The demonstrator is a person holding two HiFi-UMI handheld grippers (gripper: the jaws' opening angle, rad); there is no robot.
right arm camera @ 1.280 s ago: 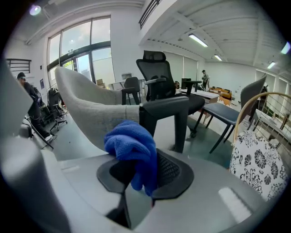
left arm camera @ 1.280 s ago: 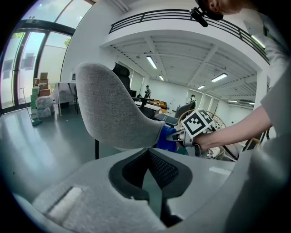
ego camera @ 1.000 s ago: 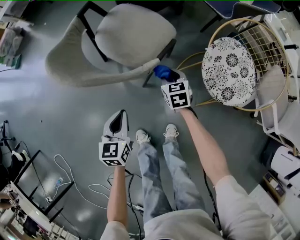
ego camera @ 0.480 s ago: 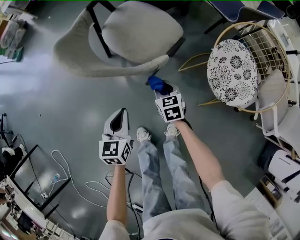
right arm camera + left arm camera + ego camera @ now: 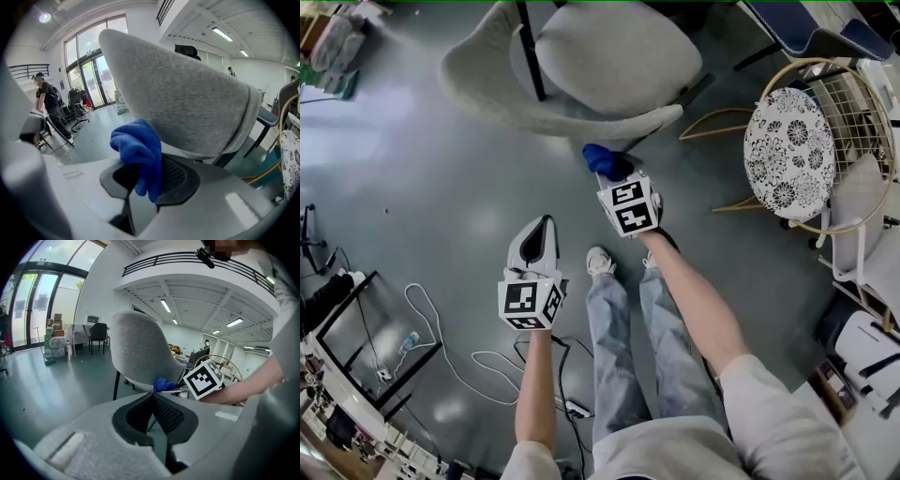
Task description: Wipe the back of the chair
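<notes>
A grey upholstered chair stands in front of me, its curved back (image 5: 534, 101) towards me and its seat (image 5: 614, 52) beyond. My right gripper (image 5: 610, 172) is shut on a blue cloth (image 5: 598, 158), just below the back's outer face, near its middle right. In the right gripper view the blue cloth (image 5: 139, 151) hangs from the jaws close before the grey back (image 5: 187, 101); I cannot tell if they touch. My left gripper (image 5: 545, 227) hangs lower left, shut and holding nothing, its jaws together. From the left gripper view I see the chair back (image 5: 140, 350) and the cloth (image 5: 162, 384).
A gold wire chair with a floral cushion (image 5: 787, 150) stands at the right. A dark blue chair (image 5: 806, 26) is at the top right. Cables (image 5: 478, 370) and a black frame (image 5: 370, 352) lie at the lower left. A person (image 5: 47, 105) stands far off.
My right gripper with the blue cloth has moved left, from the right end of the chair back towards its middle. The left gripper has stayed where it was.
</notes>
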